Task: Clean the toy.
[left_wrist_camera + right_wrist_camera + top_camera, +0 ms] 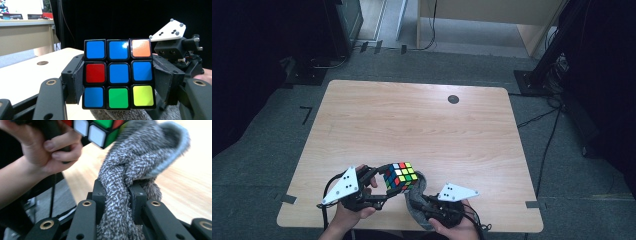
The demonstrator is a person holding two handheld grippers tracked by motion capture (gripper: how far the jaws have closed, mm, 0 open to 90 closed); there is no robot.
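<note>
The left tool [117, 75] pinches the cube [118, 74] clear of the table [412, 120], steadying it so the right tool [117, 195], pinching a cloth [140, 157], can wipe it.

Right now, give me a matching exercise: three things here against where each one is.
Things:
1. Rubik's cube
2. grey cloth
3. dark round disc

Places:
A. on the far part of the table
B. pinched in the right tongs
C. clamped between the left tongs

Pairs: 1-C, 2-B, 3-A
</note>
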